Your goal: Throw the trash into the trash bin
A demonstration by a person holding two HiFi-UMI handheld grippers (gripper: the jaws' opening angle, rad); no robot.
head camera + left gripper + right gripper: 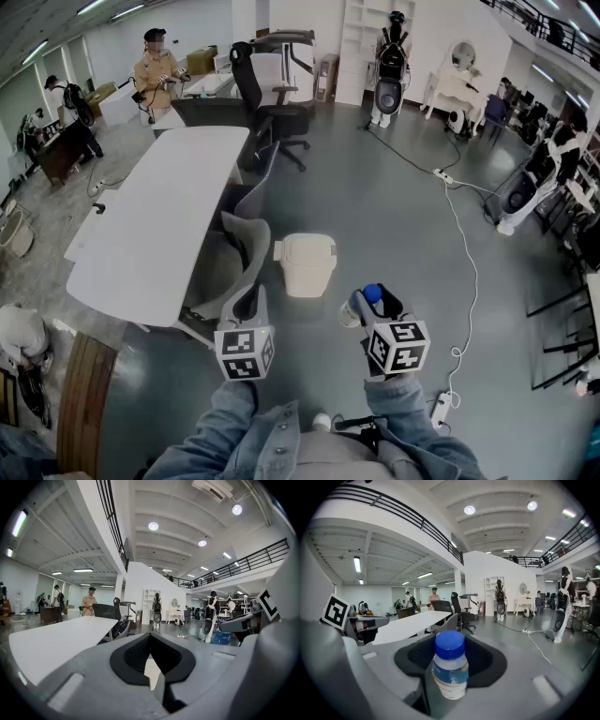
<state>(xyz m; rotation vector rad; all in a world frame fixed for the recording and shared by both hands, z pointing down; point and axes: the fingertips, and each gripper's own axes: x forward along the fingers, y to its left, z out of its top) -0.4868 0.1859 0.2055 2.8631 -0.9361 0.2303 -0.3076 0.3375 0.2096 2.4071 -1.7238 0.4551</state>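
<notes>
A white lidded trash bin (307, 265) stands on the grey floor ahead of both grippers, next to a grey chair. My right gripper (364, 306) is shut on a small clear bottle (371, 294) with a blue cap and a blue-and-yellow label; the bottle (450, 671) stands upright between the jaws of the right gripper (449, 660). My left gripper (250, 307) hovers level to the left of it, holding nothing. In the left gripper view the jaws of the left gripper (151, 644) stand together, with a sliver of the cream bin (151, 671) showing through the slit.
A long white table (159, 225) lies to the left with a grey chair (242, 255) tucked beside it. A black office chair (279, 105) stands further back. A white cable (466, 272) and a power strip (441, 408) lie on the floor at right. People and robots stand around the room's edges.
</notes>
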